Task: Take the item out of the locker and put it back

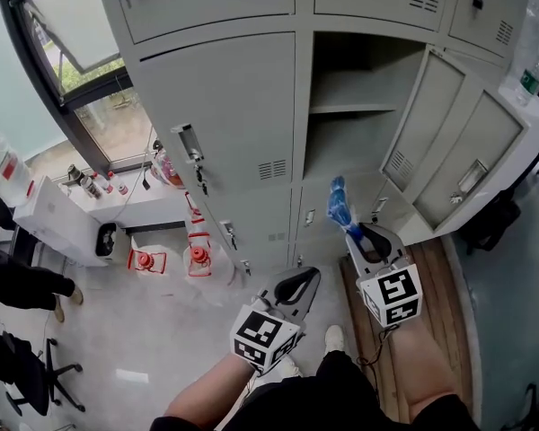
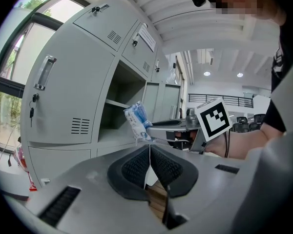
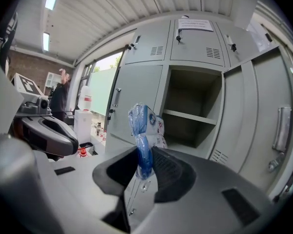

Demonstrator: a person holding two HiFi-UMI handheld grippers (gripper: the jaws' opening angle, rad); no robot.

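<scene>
Left gripper [image 1: 298, 285] fingers closed, empty. Right gripper [image 1: 352, 227] fingers clamp blue-and-white plastic packet [image 1: 340, 202] outside open grey metal locker [image 1: 352, 74]. Likely return step: lift it onto shelf [image 1: 355, 108].

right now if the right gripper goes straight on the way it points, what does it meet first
Probably the open grey metal locker compartment. The right gripper, shut on the blue plastic-wrapped packet, points toward it, near its left edge. Depth is unclear, but nothing else shows in between.
</scene>
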